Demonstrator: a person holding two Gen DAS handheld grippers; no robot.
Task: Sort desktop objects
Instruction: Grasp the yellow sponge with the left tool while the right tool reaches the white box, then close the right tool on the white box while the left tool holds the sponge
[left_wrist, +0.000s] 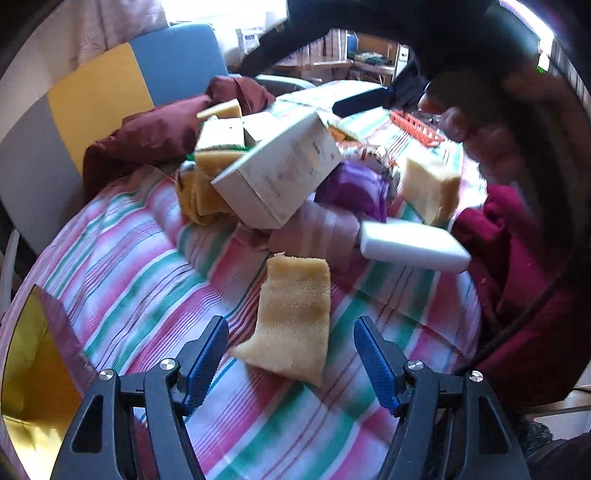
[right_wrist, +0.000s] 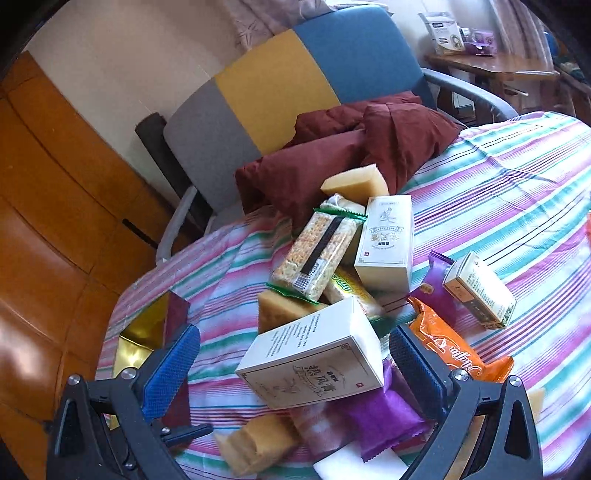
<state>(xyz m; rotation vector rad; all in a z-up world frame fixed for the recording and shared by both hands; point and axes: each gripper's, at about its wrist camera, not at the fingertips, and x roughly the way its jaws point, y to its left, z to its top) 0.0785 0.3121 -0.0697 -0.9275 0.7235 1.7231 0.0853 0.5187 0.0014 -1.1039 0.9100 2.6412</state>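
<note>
A: Saw a striped cloth (left_wrist: 122, 266) in pink, green and white, spread over the table. Saw a flat yellow sponge piece (left_wrist: 295, 317) lying on it, right in front of the left gripper (left_wrist: 290, 354).

B: Left gripper open or shut?

A: Open. Blue pads standing apart, one on each side of the near end of the sponge piece, not pressing on it. Holding nothing.

B: And the right gripper (right_wrist: 294, 363)?

A: Wide open too. Hung over the heap with a white cardboard box with dark print (right_wrist: 314, 363) lying between the blue fingers (right_wrist: 173, 369). Pads kept clear of the box on both sides.

B: What else in the heap?

A: Behind the box, a clear snack pack with green ends (right_wrist: 317, 254) leaning on a second white box (right_wrist: 386, 242) standing upright. Above those, a yellow sponge wedge (right_wrist: 356, 184). To the right, a small white box (right_wrist: 480, 290) tilted on its side, an orange wrapper (right_wrist: 450, 349) and a purple wrapper (right_wrist: 380, 417). Near the bottom edge, a white foam block (left_wrist: 413, 245), partly under the purple wrapper.

B: Anything off to the side?

A: A gold-lined open box (right_wrist: 142, 336) at the left edge of the table. A dark red puffy jacket (right_wrist: 351, 147) on a chair in grey, yellow and blue (right_wrist: 266, 85) behind.
</note>
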